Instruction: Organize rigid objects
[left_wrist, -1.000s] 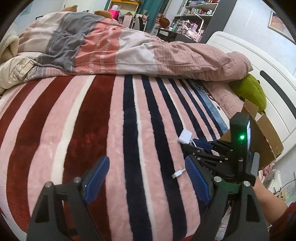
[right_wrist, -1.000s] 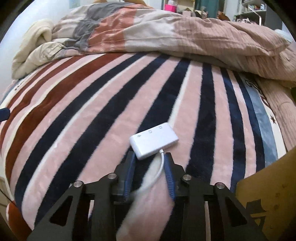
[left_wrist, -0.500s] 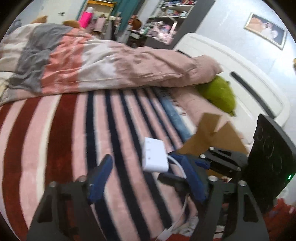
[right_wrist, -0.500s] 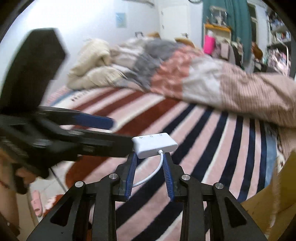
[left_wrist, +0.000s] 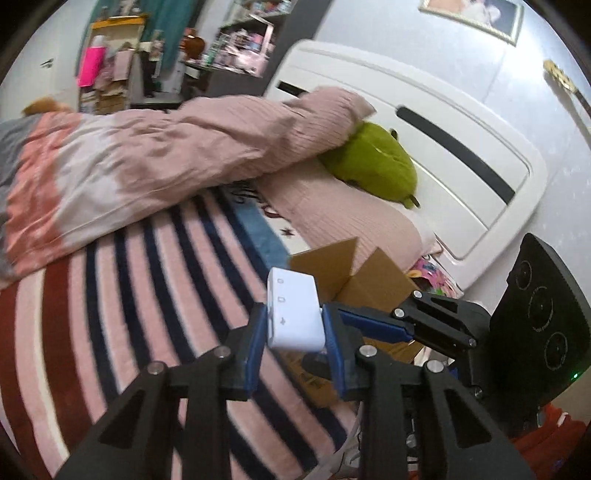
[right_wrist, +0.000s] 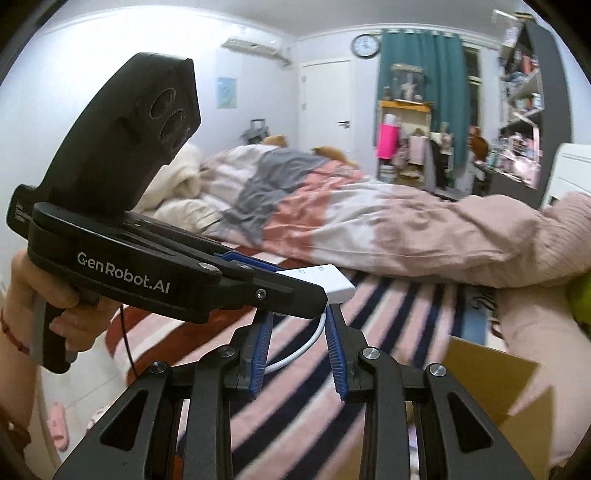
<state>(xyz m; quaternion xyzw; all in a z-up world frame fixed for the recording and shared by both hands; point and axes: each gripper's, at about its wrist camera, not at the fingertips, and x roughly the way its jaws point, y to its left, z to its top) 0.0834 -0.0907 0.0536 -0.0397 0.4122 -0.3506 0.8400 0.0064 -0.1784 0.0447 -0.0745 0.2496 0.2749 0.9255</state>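
left tool (left_wrist: 293, 334) around adapter (left_wrist: 293, 308), lengthwise forward

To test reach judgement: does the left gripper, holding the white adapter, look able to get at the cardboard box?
Probably yes: the left gripper holds the white adapter just short of the cardboard box, flaps open, though the right gripper alongside may need to clear.

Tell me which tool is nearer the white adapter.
Left. The left tool clamps the white adapter between its pads; the right tool sits just at its cable end, the cable looping between its fingers.
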